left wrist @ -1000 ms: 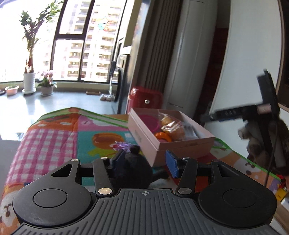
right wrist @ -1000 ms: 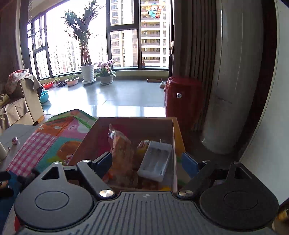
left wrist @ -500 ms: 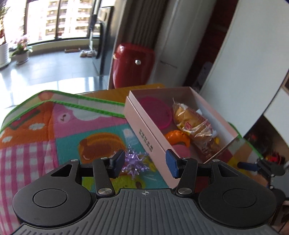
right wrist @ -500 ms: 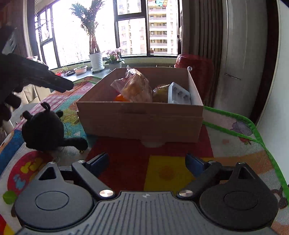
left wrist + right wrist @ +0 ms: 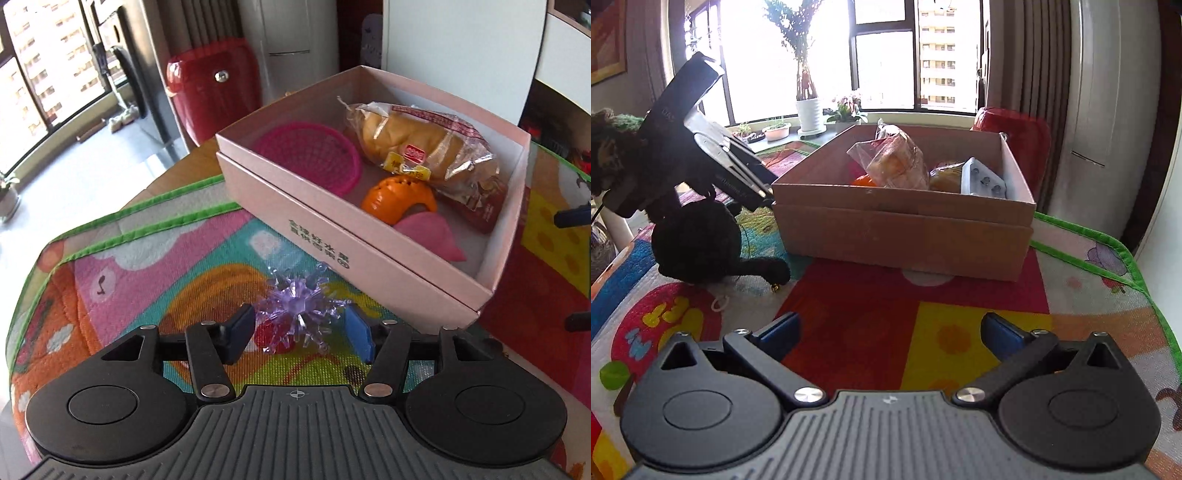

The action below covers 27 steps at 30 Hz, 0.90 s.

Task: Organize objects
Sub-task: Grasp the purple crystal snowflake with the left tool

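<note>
Spiky ball [image 5: 300,308] sits between my left gripper [image 5: 301,334] fingers, spread, neither pad clearly touching it.

Purple, translucent, spikes all round; it lies on the play mat [image 5: 129,266], with a red patch under it that I can't identify. Pink box [image 5: 332,236] just ahead and right of the left fingers: dark print on its near wall, Chinese characters, too small for me to read. Inside: magenta mesh basket [image 5: 314,157], bagged bread [image 5: 421,146] with a red and a yellow label, unreadable, orange toy [image 5: 397,197], and a pink piece [image 5: 430,236] partly cut off by the wall. Right gripper [image 5: 891,334] fingers wide apart, pinching nothing, only mat between them. Ahead of them the same box [image 5: 905,229], its wall hiding most of the contents. Black plush [image 5: 698,243] ahead-left, top hidden behind the left gripper; lettering on that gripper's body is blurred.
</note>
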Motion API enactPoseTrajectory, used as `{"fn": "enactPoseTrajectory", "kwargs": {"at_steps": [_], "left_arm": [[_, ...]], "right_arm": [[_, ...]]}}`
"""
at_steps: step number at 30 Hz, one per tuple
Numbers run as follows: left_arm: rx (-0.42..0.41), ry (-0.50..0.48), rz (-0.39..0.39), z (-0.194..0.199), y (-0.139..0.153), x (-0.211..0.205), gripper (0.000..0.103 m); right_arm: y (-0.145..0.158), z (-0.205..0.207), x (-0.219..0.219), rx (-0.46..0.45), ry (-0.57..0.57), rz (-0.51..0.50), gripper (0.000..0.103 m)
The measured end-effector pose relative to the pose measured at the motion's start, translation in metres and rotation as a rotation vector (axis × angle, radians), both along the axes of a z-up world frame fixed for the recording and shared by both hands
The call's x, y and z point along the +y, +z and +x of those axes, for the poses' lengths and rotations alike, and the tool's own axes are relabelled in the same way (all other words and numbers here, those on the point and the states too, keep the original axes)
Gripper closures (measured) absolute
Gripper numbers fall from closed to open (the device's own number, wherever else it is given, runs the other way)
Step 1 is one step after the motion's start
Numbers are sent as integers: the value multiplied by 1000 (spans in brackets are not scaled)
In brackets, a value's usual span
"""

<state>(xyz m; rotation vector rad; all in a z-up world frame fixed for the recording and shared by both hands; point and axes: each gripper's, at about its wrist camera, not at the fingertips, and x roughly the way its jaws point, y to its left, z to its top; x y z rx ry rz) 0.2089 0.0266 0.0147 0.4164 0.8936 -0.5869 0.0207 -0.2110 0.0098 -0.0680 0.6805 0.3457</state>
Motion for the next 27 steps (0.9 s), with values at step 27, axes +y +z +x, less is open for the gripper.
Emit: {"fn": "enactPoseTrajectory", "kwargs": {"at_steps": [27], "left_arm": [[-95, 306, -164, -56, -6, 36, 37]], "right_arm": [[-5, 9, -3, 60, -31, 14, 0]]}}
